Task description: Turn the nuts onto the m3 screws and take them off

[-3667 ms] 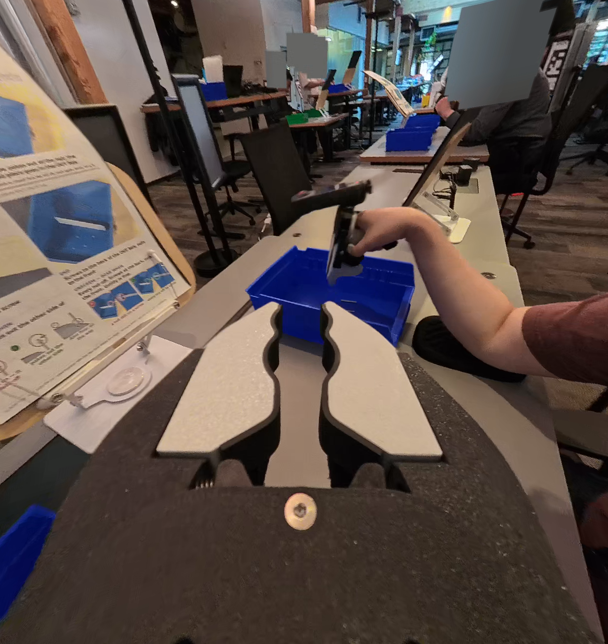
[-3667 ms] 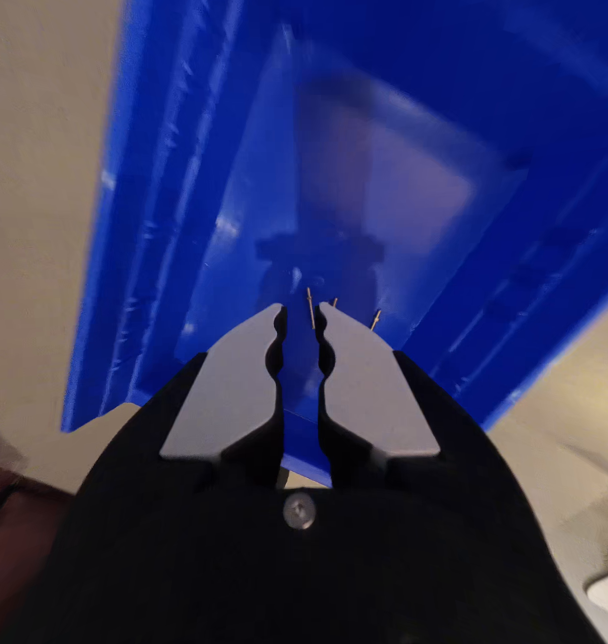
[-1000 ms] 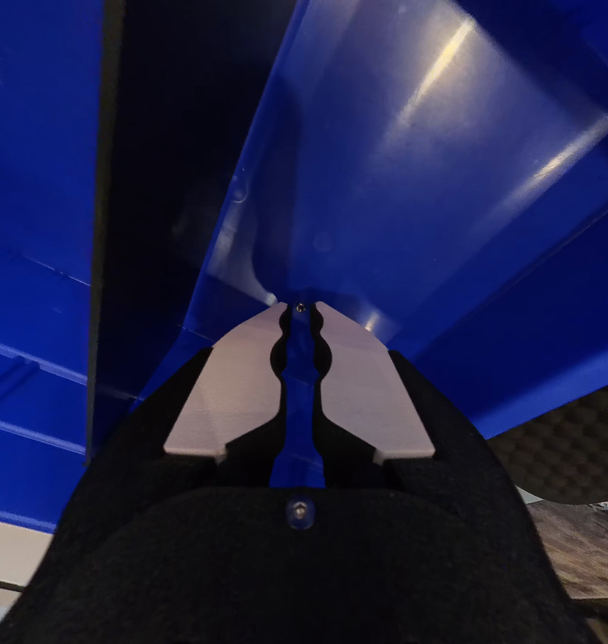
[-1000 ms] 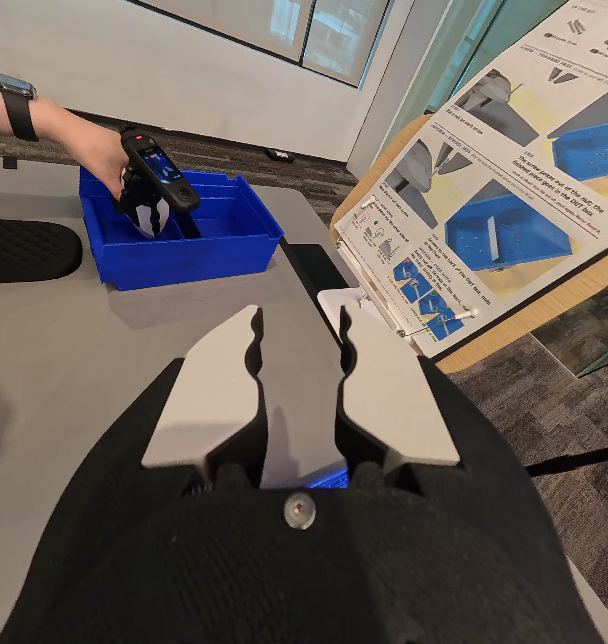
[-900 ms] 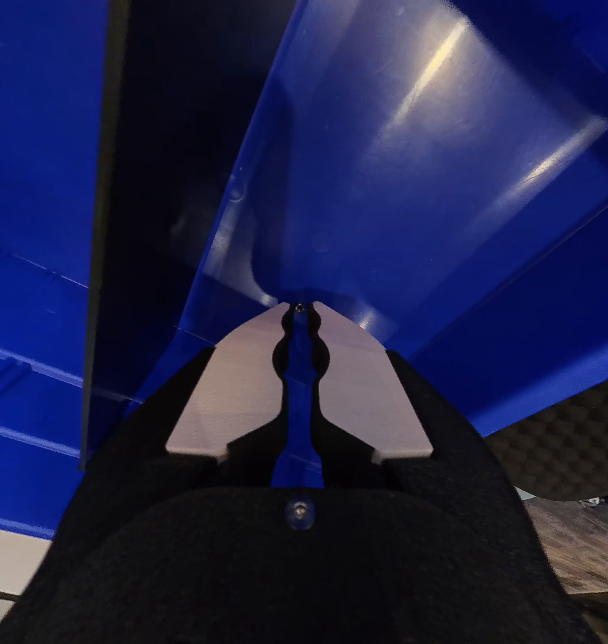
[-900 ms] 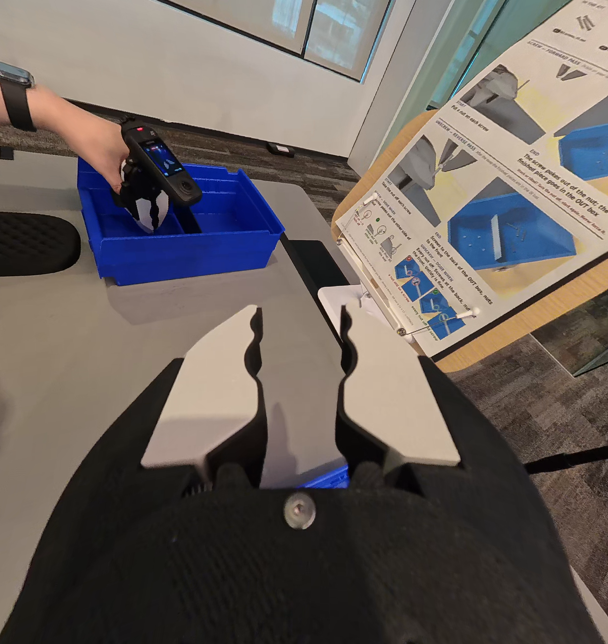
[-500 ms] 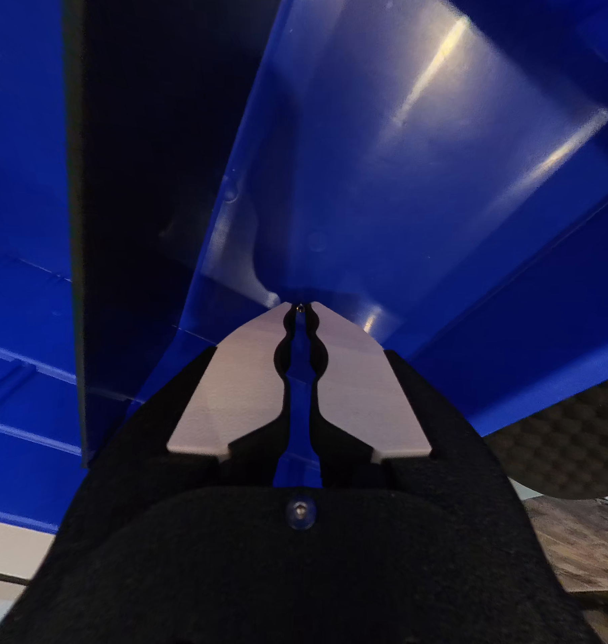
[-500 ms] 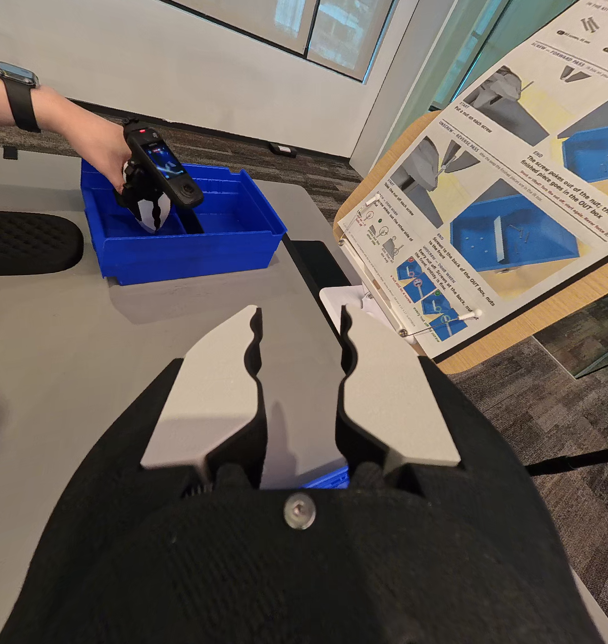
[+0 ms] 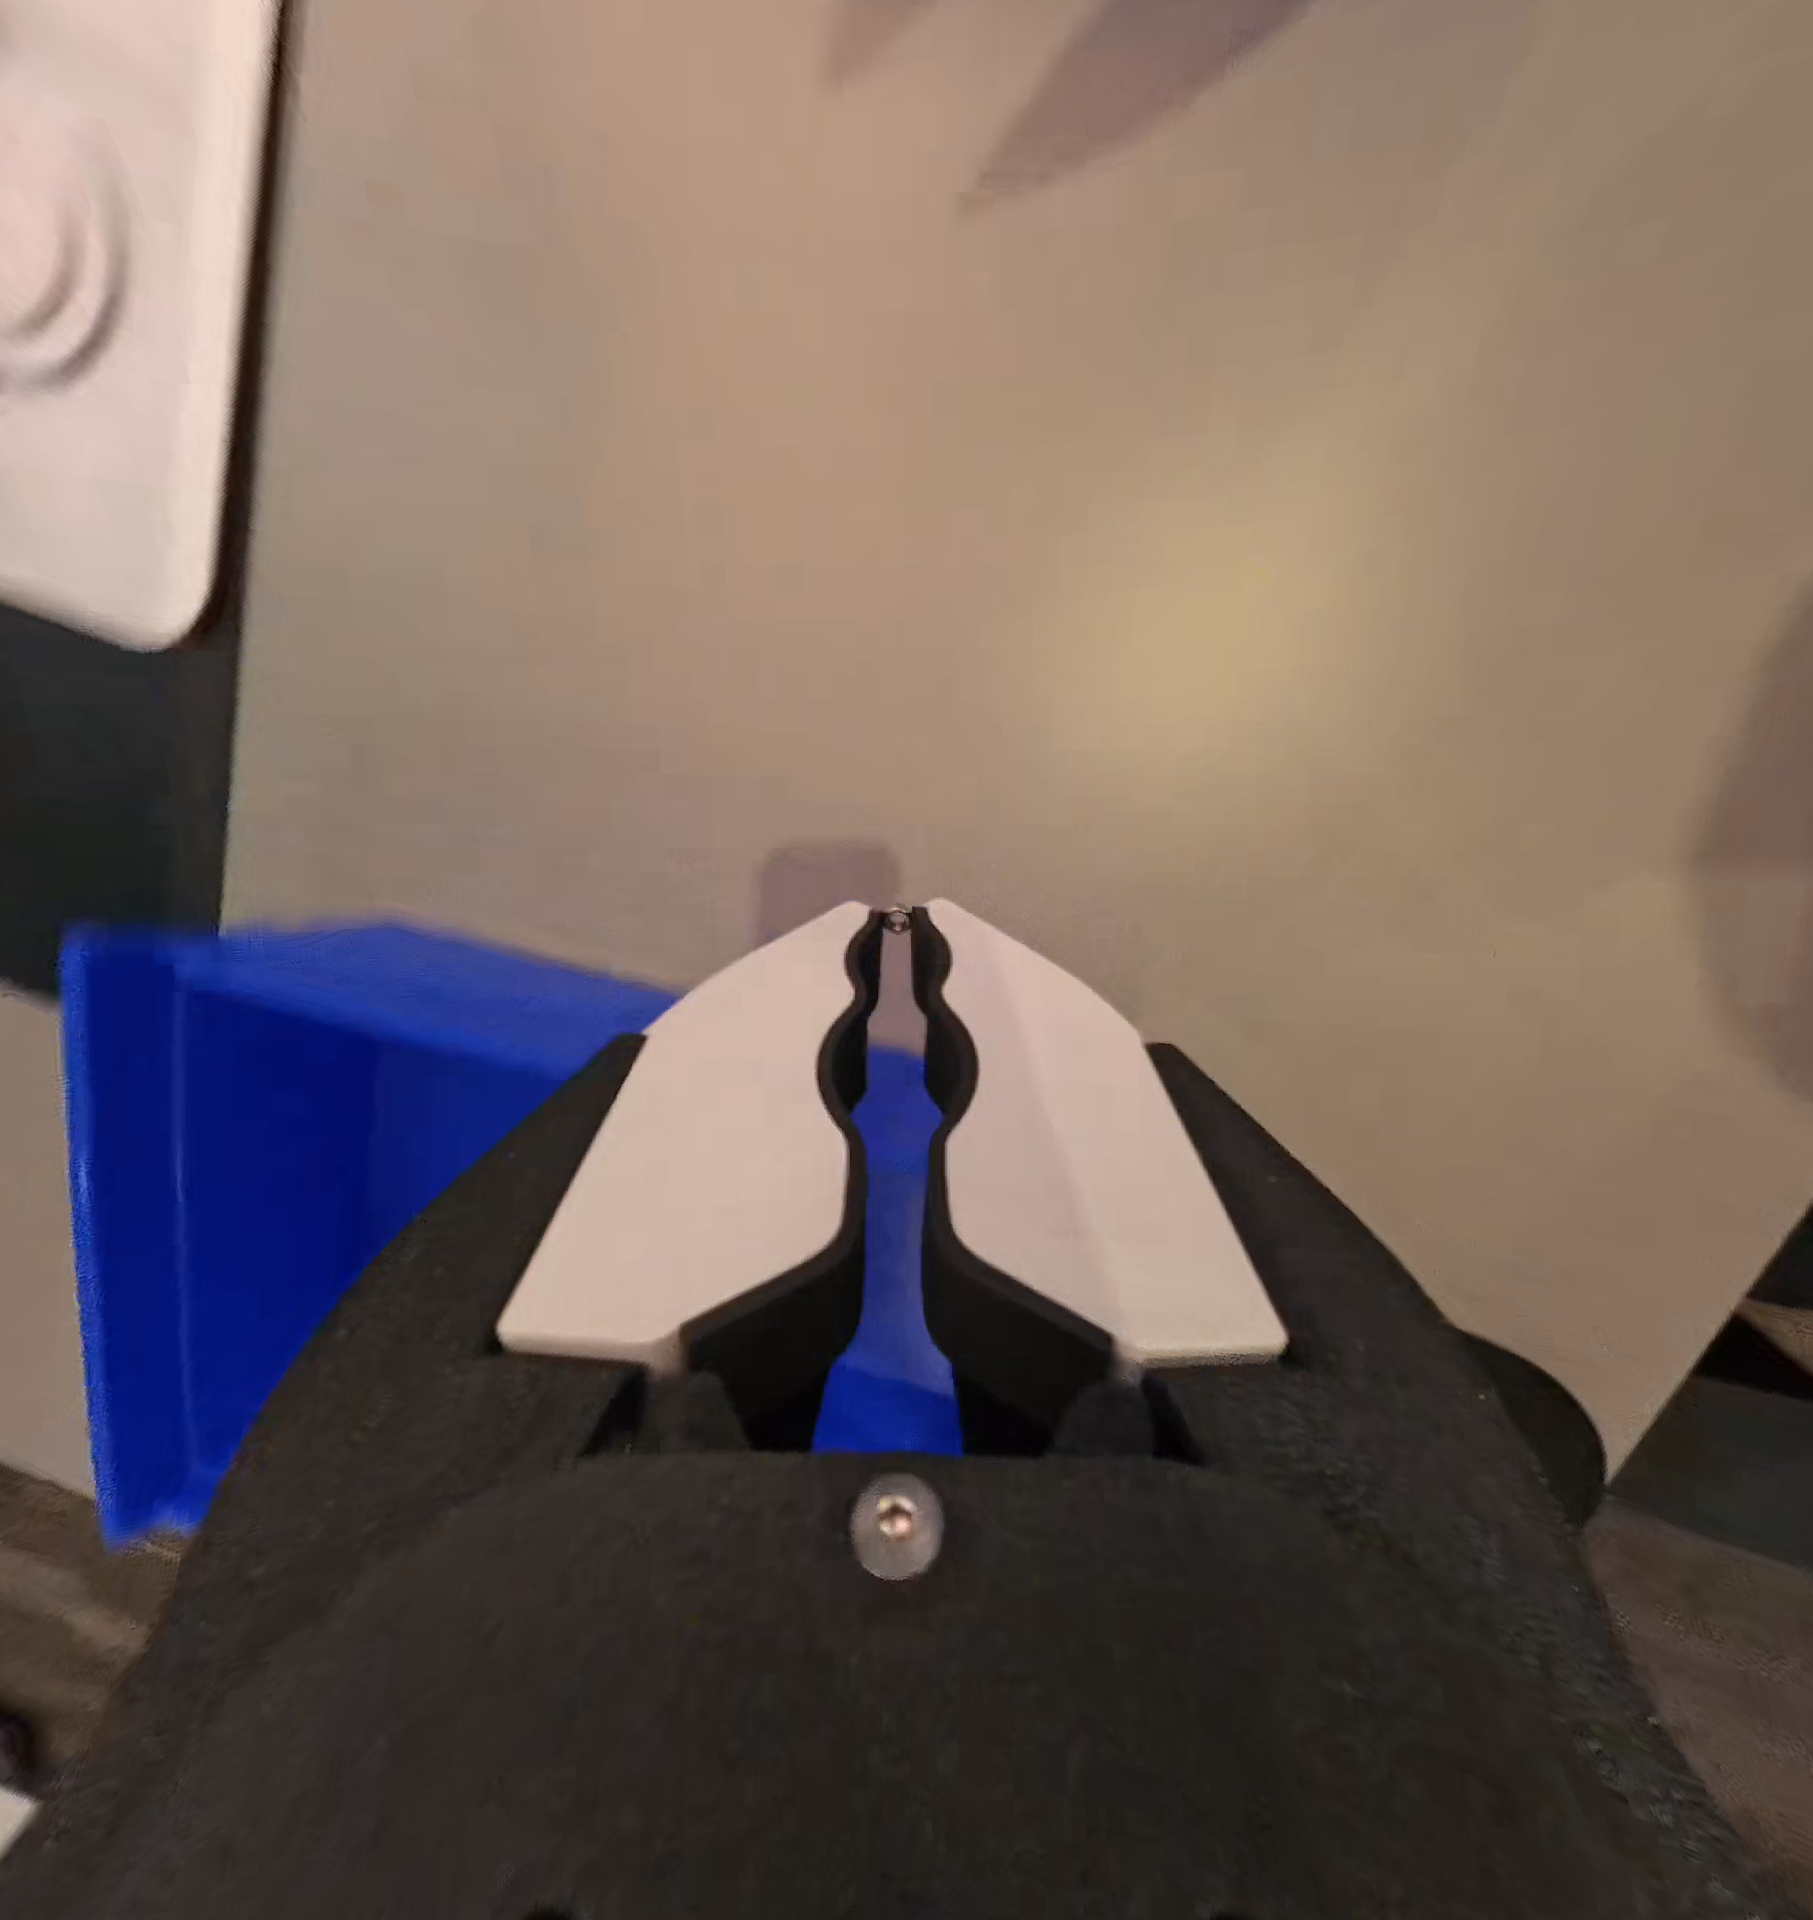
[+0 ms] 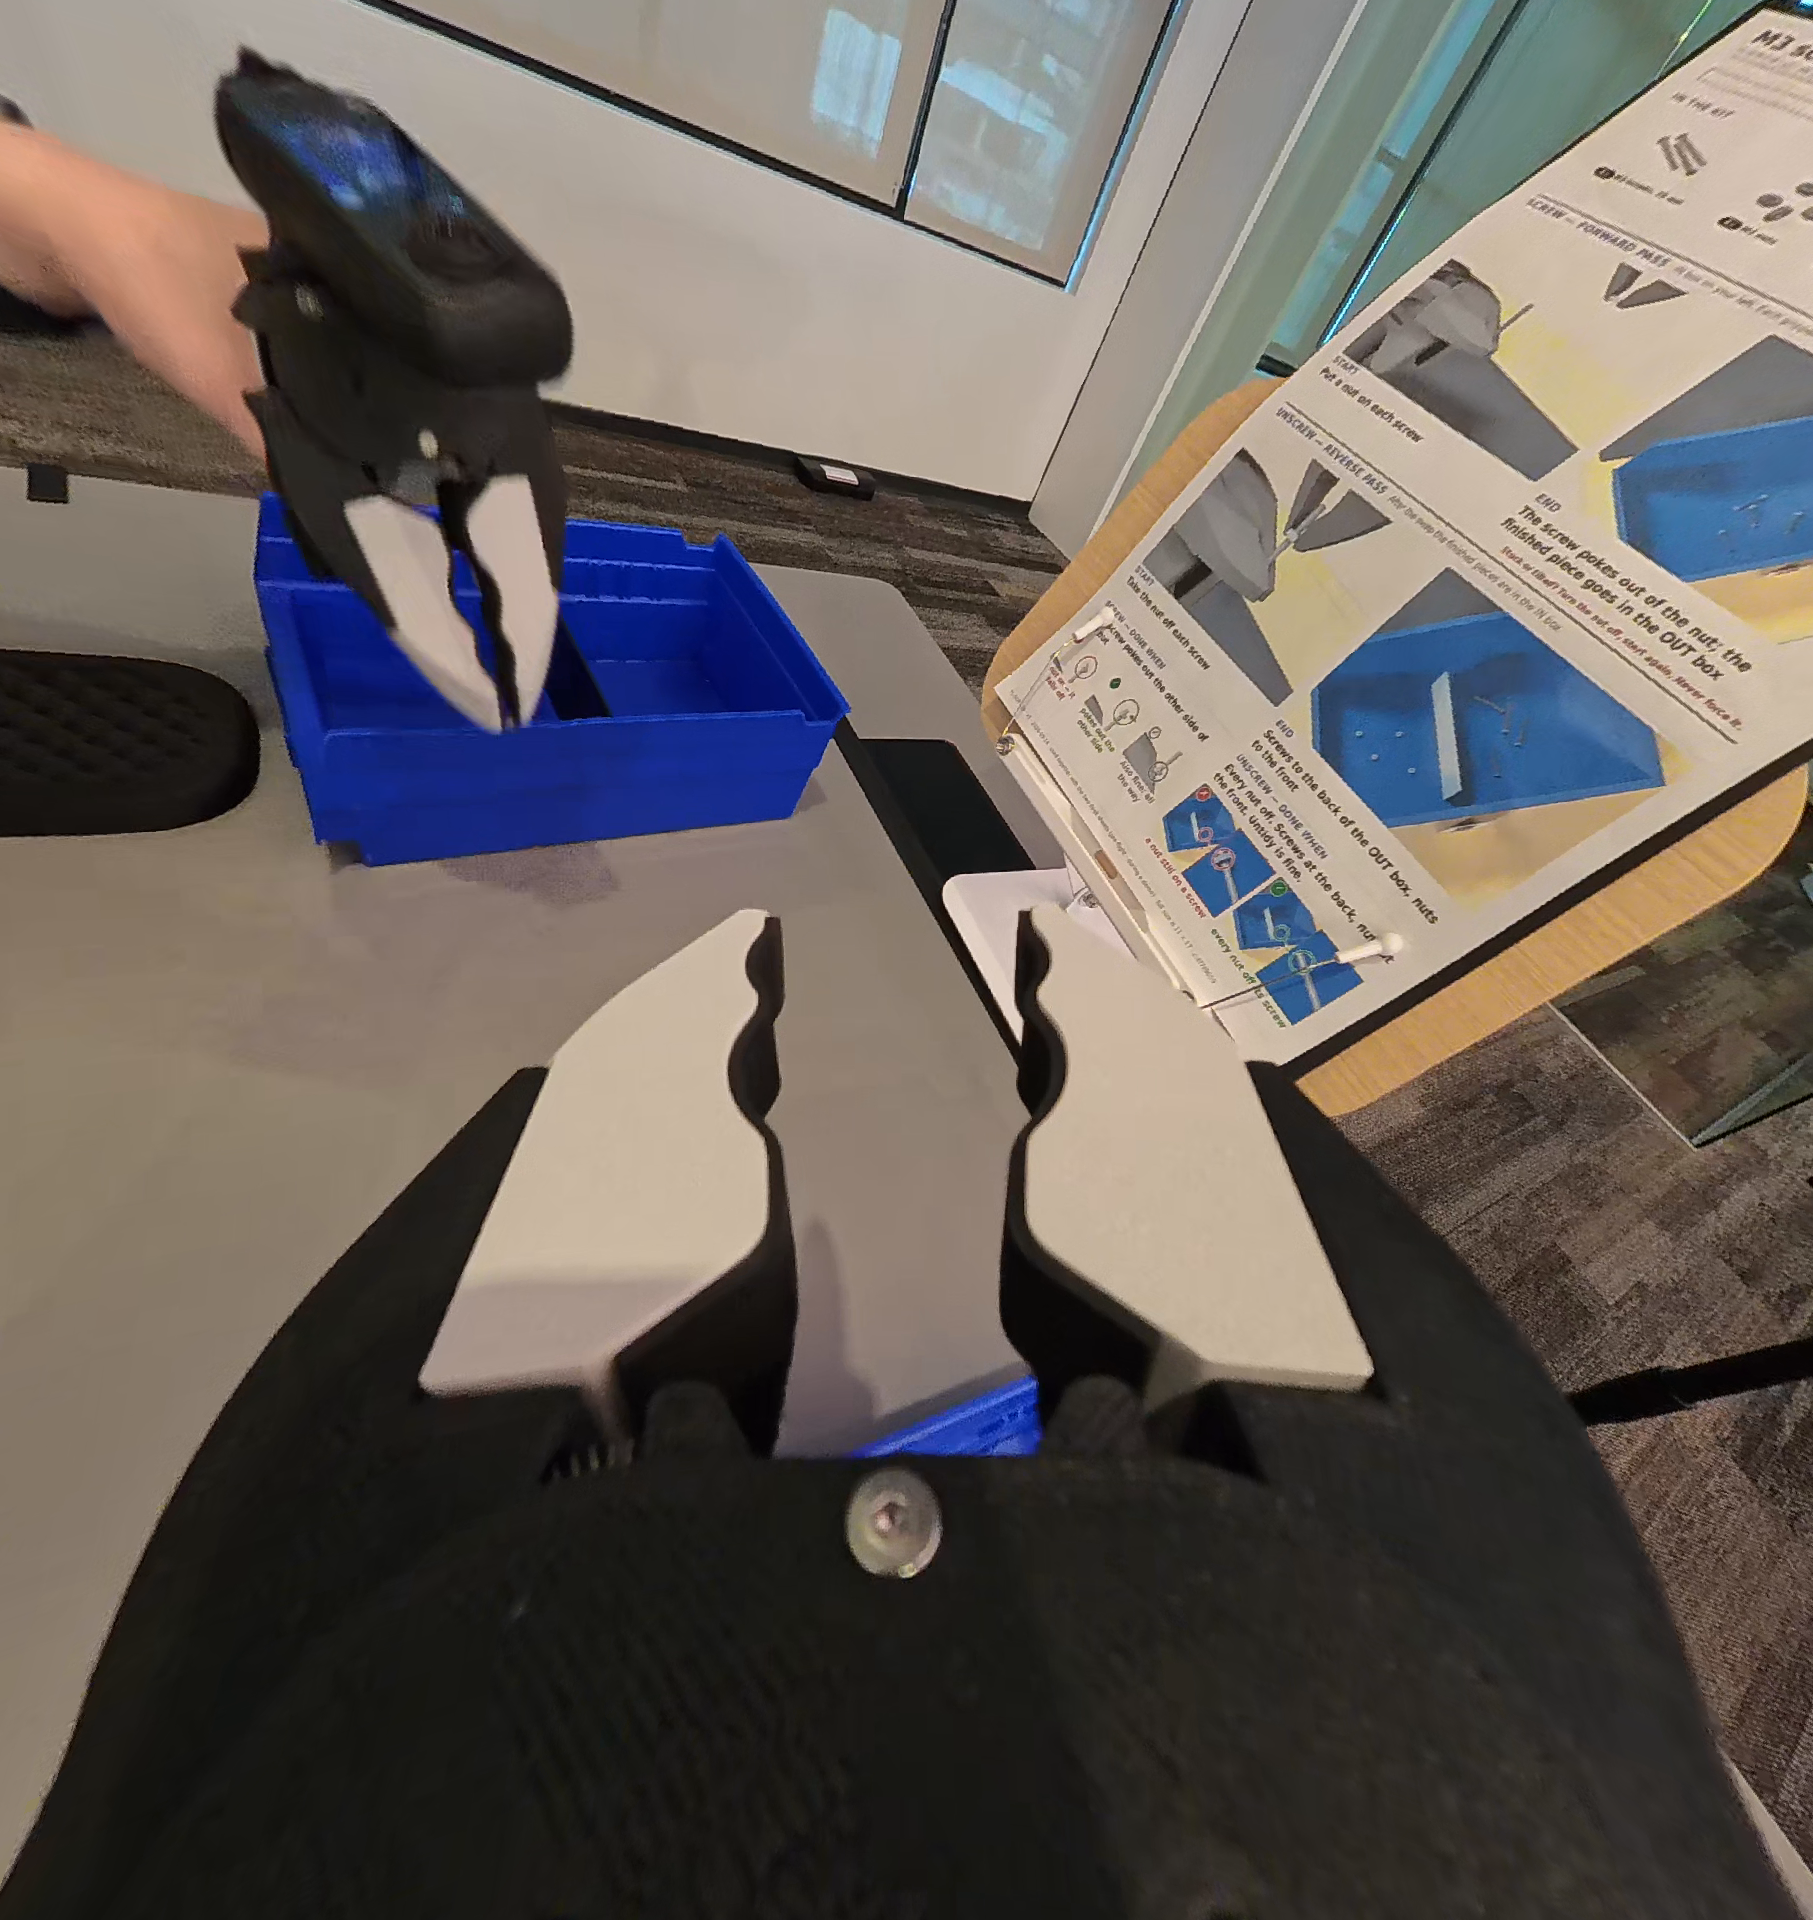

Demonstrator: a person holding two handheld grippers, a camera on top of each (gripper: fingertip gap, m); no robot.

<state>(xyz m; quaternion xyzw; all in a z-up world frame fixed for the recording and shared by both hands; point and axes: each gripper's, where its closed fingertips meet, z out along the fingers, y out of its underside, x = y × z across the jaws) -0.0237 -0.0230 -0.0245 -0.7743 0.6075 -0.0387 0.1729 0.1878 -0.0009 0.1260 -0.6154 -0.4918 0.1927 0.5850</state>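
The left gripper (image 9: 896, 918) is closed almost completely, and its two tips pinch a tiny dark metal nut (image 9: 896, 921) between them; the rest of the jaw gap stays narrow along its length. In the right wrist view this same gripper (image 10: 502, 694) hangs tilted, tips down, over the blue bin (image 10: 590, 764), held by a hand (image 10: 102, 270) at the upper left; the nut is too small to make out there. The right gripper (image 10: 894, 961) is open, its fingers well apart, holding and touching nothing, and it hovers over the grey table (image 10: 206, 1039). The blue bin rests on that table, near its far edge, with a dark divider across its inside. In the left wrist view a corner of a blue bin (image 9: 289, 1143) lies low on the left beneath the gripper; whether it is the same bin cannot be told, and that view is blurred. A black mesh pad (image 10: 81, 743) lies on the table just left of the bin. To the right, a printed instruction sheet (image 10: 1484, 644) leans on a white stand (image 10: 1006, 914) against a round wooden board (image 10: 1567, 935). The floor is dark patterned carpet (image 10: 1608, 1247), and a white wall with windows (image 10: 777, 208) closes the room behind.
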